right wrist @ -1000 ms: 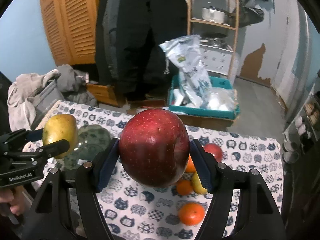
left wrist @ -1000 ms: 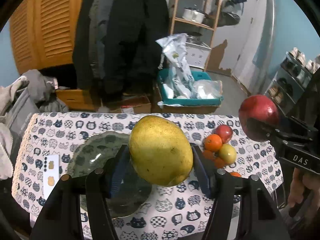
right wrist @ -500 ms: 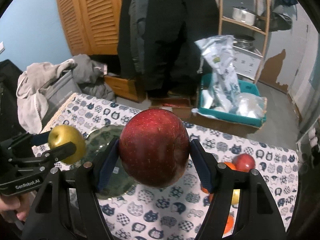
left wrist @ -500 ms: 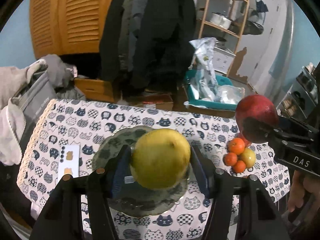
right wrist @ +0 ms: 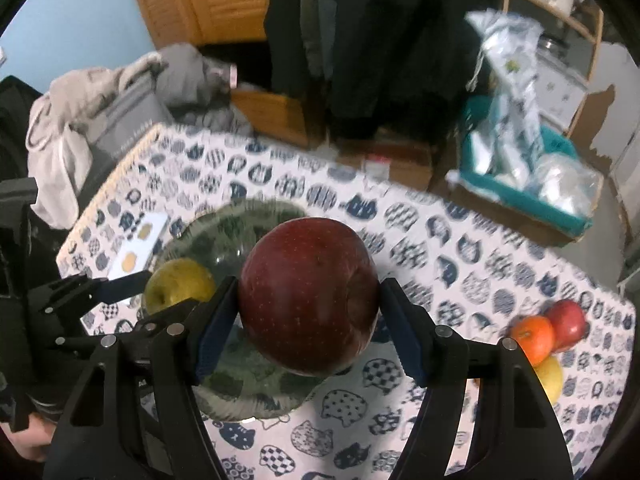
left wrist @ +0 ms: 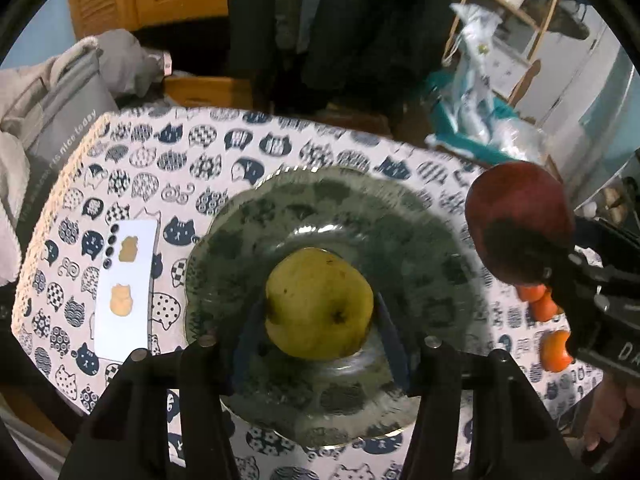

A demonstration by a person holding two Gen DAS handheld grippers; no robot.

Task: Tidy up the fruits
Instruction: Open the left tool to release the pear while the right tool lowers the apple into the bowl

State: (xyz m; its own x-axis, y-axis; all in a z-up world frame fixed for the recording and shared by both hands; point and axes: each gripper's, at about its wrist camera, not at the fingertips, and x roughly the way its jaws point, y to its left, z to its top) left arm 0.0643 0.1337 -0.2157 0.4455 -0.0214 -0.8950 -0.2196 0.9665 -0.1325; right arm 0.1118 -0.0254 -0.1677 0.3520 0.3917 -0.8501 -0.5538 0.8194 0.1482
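1. Left gripper [left wrist: 318, 330]: brought down from above the table to just over the green plate [left wrist: 420, 232]. A yellow-green pear [left wrist: 318, 306] lies between its fingers. The jaws are closing; whether the blue pads press the pear cannot be told, since thin gaps show at both sides. The pear looks to rest in, or just above, the plate's centre.
2. Right gripper [right wrist: 308, 340]: pinched on a red apple [right wrist: 308, 296], both pads pressed on its sides. It has been carried from over the loose fruit toward the plate and now hangs over the plate's near rim, beside the left gripper.
3. Meaning for the task: the pear's delivery is judged nearly done; the apple is judged next for the plate.
4. Remaining fruit: a small pile at the table's right edge, well apart from the plate, holding an orange [right wrist: 534, 338], a smaller red apple [right wrist: 568, 322] and a yellow fruit [right wrist: 550, 376].
5. Other items: a cat-print tablecloth [left wrist: 180, 148]; a white phone [left wrist: 124, 288] just left of the plate.
6. Obstruction: the left gripper and pear occupy the plate's centre, so room for the apple is limited until they are cleared.
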